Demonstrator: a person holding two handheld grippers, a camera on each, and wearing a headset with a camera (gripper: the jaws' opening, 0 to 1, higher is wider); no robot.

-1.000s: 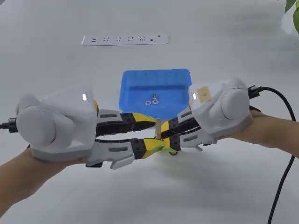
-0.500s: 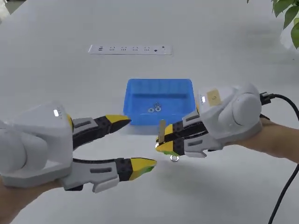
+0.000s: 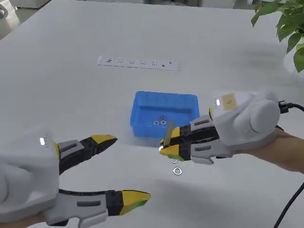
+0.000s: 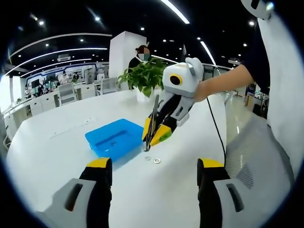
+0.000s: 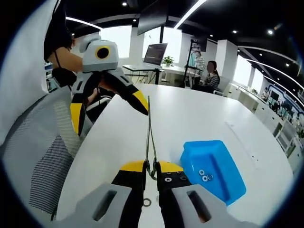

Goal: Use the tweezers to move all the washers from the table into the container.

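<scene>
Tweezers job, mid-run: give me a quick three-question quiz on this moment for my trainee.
1. True or false: the right gripper is shut on the tweezers.
2. How many washers lie on the table near the blue container? A none, B two, C six.
3. Fill in: the left gripper is ___ and holds nothing.
Key: 1 true; 2 B; 3 open.
</scene>
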